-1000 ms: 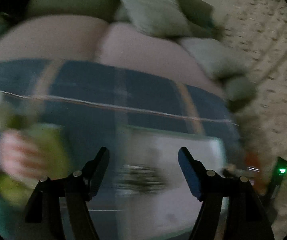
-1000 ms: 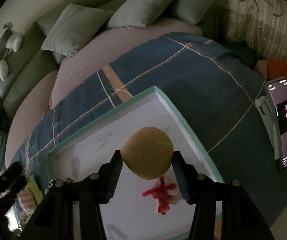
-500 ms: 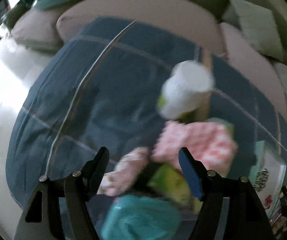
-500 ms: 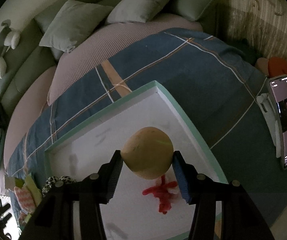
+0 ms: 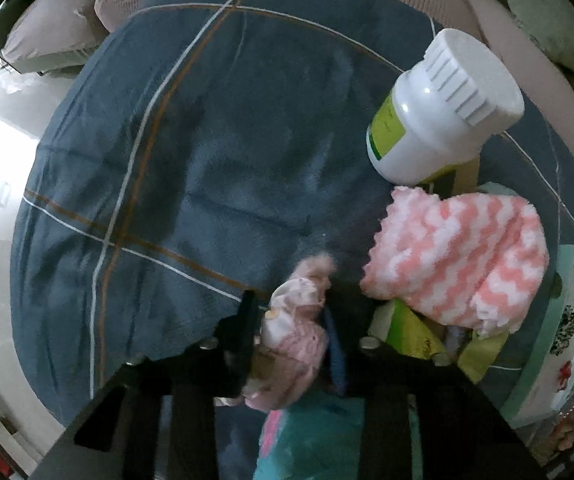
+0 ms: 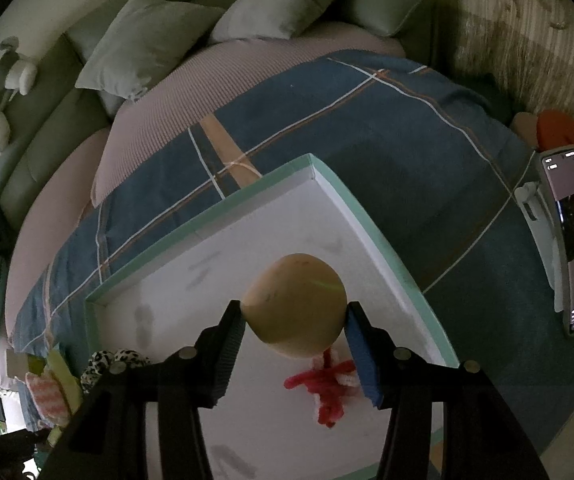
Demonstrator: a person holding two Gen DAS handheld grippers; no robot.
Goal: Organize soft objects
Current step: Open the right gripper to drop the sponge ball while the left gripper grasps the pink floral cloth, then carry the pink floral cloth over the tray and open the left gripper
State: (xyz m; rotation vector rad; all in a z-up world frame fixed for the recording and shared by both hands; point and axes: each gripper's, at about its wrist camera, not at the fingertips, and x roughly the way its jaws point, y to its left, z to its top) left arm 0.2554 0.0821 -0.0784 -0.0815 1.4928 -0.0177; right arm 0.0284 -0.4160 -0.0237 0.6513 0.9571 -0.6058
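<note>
Pinching a tan ball over the white tray, our right gripper tilts downward; a red yarn tuft lies beneath. Our left gripper points straight down, jaws closing on a pink plush on the blue plaid blanket, beside a chevron cloth and white bottle. Cushions line the sofa behind.

Curved green sofa, grey cushions, patterned wall
</note>
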